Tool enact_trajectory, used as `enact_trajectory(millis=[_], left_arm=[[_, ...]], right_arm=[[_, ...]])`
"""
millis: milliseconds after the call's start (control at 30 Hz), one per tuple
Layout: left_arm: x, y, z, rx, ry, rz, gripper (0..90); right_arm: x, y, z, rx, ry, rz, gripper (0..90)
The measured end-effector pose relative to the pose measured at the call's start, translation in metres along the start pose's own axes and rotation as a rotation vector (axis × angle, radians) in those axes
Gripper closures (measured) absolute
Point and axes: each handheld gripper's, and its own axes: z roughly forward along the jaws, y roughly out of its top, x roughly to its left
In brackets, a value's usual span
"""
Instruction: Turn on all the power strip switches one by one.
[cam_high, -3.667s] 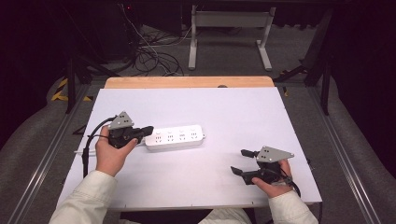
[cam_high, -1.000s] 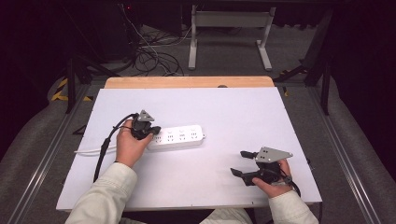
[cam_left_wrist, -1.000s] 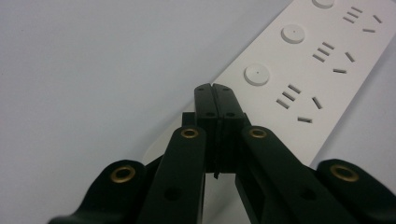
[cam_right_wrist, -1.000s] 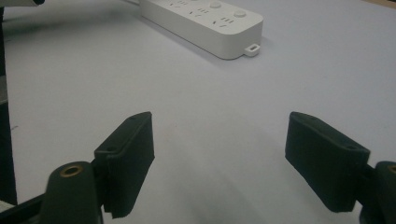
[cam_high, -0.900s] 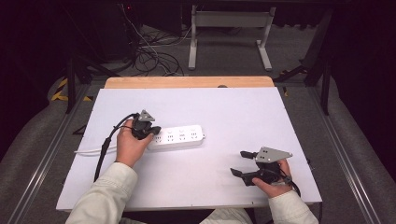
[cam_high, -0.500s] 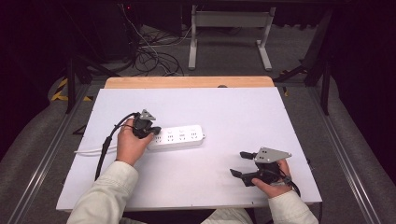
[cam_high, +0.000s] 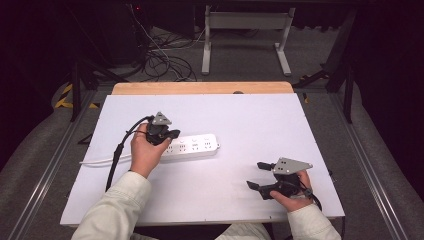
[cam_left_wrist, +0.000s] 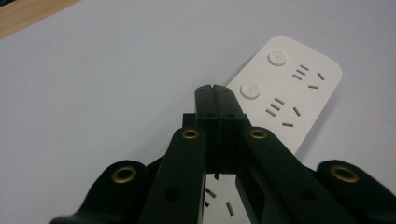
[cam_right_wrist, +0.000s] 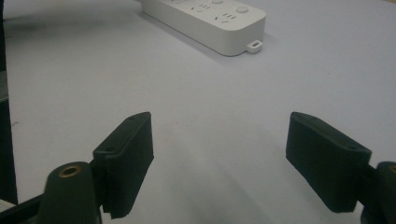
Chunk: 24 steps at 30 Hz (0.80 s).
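Observation:
A white power strip (cam_high: 200, 145) lies flat near the middle-left of the white table (cam_high: 260, 115). My left gripper (cam_high: 170, 136) is shut with nothing between its jaws, and its tips rest over the strip's left end. In the left gripper view the closed tips (cam_left_wrist: 215, 92) sit just beside a round button on the power strip (cam_left_wrist: 294, 88). My right gripper (cam_high: 255, 175) hovers near the front right of the table, well apart from the strip. Its jaws stand wide open, have just been opening a little, and are empty. The right gripper (cam_right_wrist: 219, 154) faces the far-off power strip (cam_right_wrist: 210, 18).
The strip's white cord (cam_high: 100, 161) runs left toward the table edge. A black cable (cam_high: 119, 152) trails from the left gripper along the forearm. A wooden band (cam_high: 200, 88) lines the far edge. Cables and a stand's legs lie on the floor beyond.
The left hand has shifted right and turned, bringing its shut gripper from beside the strip's left end to over it. The right hand has stayed put.

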Motion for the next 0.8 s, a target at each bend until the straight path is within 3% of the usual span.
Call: enact_trajectory(millis=[433, 800], left_arm=[[-0.005, -0.002, 0.021, 0.048, -0.007, 0.000, 89.9], [-0.006, -0.004, 0.028, 0.068, 0.003, 0.005, 89.9]], right_arm=[[0.000, 0.000, 0.000, -0.001, 0.001, 0.001, 23.7], [-0.001, 0.000, 0.000, 0.002, 0.002, 0.000, 23.5]])
